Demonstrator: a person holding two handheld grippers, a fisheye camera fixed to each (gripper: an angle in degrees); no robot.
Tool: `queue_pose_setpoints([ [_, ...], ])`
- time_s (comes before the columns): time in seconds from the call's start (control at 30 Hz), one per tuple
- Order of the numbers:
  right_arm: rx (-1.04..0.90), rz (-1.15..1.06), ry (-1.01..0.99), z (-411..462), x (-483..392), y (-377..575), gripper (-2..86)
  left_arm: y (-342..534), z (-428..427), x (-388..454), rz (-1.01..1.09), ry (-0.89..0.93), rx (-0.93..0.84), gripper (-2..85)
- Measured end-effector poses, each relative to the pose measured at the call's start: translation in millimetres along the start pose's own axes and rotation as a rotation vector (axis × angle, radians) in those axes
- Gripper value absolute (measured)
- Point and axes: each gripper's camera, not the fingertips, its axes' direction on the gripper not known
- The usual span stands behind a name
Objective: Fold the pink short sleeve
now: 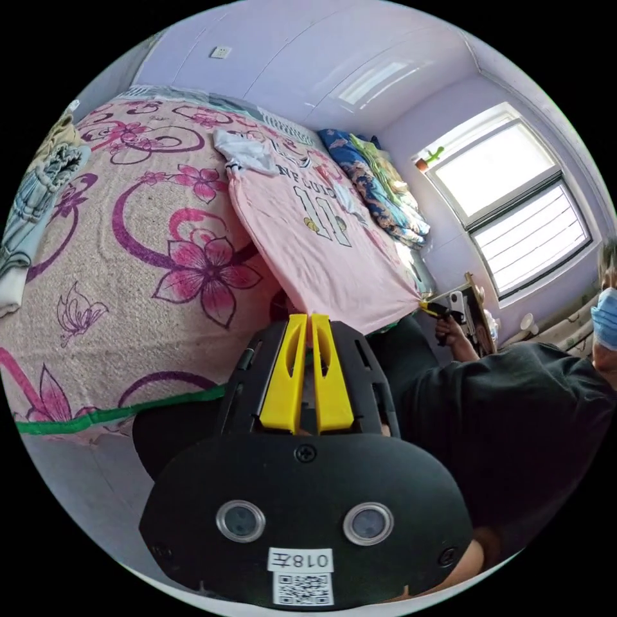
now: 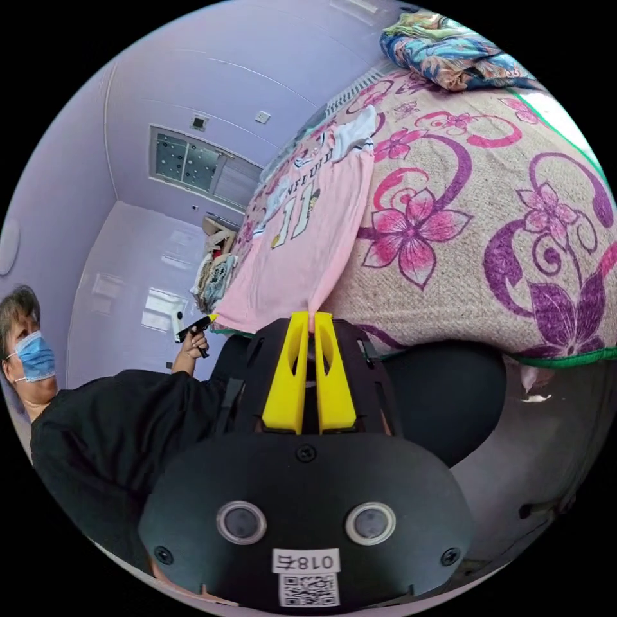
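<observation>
My left tongs (image 1: 310,316) and right tongs (image 2: 313,315) each pinch, I think, a hem corner of the pink shirt (image 1: 315,244), spread mid-frame across the flowered bedspread (image 1: 128,270). It's light, limp cloth; corners are the best grip.

Number "11" on the pink shirt (image 1: 321,238), lettering above unclear.
</observation>
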Motion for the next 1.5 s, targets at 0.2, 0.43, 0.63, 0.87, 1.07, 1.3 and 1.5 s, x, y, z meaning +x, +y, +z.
queue_pose_setpoints([
  [0.2,0.101,-0.055,-0.110,-39,-10,0,0.4,28,-50,-27,-0.037,0.160,0.179,-1.0],
  [0.43,0.111,-0.044,-0.130,-75,-16,17,0.4,81,-79,-29,-0.076,0.249,0.198,-0.9],
  [0.63,0.079,0.041,-0.116,-91,-17,24,0.4,91,-88,-31,-0.146,0.278,0.173,-0.9],
  [0.87,0.204,-0.015,-0.247,-73,-6,-106,0.4,-37,-84,-79,-0.144,0.369,0.328,-1.0],
  [1.07,0.310,-0.039,-0.280,-36,9,-285,0.5,-210,-50,-144,-0.185,0.399,0.416,-0.9],
  [1.3,0.335,0.176,-0.234,62,85,-457,0.7,-351,38,-228,-0.422,0.407,0.411,-1.0],
  [1.5,0.310,0.268,-0.217,108,107,-520,2.1,-404,71,-255,-0.509,0.363,0.365,-0.4],
])
